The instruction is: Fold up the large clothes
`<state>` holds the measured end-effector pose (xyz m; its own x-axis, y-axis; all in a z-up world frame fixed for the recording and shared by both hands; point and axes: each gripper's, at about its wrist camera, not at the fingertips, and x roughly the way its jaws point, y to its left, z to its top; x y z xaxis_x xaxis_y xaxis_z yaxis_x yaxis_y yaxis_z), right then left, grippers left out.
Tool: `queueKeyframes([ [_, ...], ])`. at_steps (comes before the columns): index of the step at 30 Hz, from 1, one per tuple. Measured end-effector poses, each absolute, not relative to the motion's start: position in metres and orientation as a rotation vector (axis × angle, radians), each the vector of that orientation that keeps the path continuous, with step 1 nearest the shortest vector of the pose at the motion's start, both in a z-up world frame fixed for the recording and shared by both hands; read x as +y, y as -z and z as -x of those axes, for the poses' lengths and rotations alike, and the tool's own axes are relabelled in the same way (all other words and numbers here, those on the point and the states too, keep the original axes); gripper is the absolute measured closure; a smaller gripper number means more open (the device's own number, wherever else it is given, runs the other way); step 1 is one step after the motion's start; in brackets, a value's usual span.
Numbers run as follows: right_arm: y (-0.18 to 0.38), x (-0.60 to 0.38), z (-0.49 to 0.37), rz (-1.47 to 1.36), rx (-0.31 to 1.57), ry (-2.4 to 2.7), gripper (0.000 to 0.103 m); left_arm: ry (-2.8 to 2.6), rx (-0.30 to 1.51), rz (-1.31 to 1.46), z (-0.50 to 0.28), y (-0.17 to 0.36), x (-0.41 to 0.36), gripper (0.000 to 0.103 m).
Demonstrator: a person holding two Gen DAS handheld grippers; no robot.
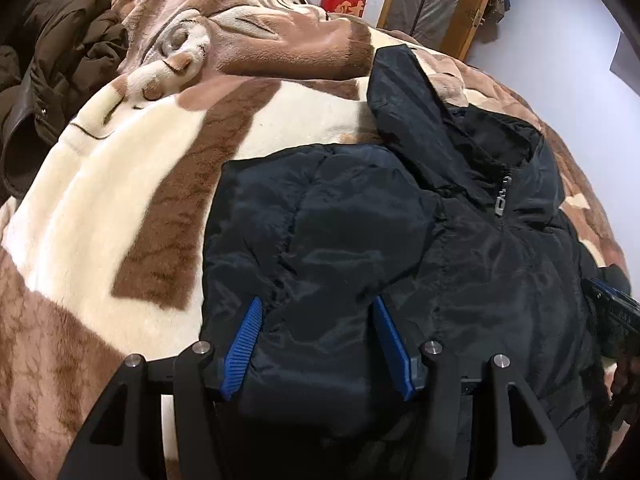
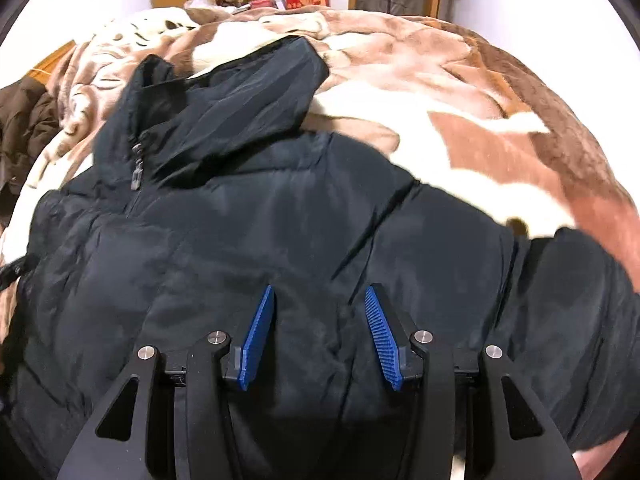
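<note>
A black hooded puffer jacket lies front-up on the bed, its hood pointing away and its zipper pull at the collar. My left gripper has its blue pads pressed into a thick bulge of the jacket's left side, and the fabric puckers at both tips. In the right wrist view the same jacket fills the frame. My right gripper likewise grips a thick fold of its right half. The right gripper also shows at the edge of the left wrist view.
A plush brown-and-cream blanket covers the bed under the jacket. A brown coat is heaped at the far left. Beyond the bed stand red boxes and a wooden door frame.
</note>
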<state>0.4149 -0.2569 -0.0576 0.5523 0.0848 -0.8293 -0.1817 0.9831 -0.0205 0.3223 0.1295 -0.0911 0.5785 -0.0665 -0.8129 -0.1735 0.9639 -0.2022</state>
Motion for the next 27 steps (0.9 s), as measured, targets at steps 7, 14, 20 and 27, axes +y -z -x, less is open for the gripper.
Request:
queueKeyframes([
  [7, 0.032, -0.271, -0.336, 0.028, 0.910, -0.206, 0.054, -0.016, 0.908, 0.274, -0.271, 0.068, 0.115, 0.044],
  [14, 0.029, -0.284, -0.254, 0.005, 0.952, -0.188, 0.054, 0.046, 0.918, 0.235, -0.202, 0.052, 0.066, 0.044],
  [20, 0.015, -0.304, -0.192, -0.080, 0.961, -0.171, 0.054, 0.108, 0.945, 0.219, -0.148, 0.038, 0.024, 0.042],
  [27, -0.003, -0.336, -0.158, -0.146, 0.926, -0.122, 0.053, 0.163, 0.948, 0.198, -0.117, 0.023, -0.007, 0.042],
])
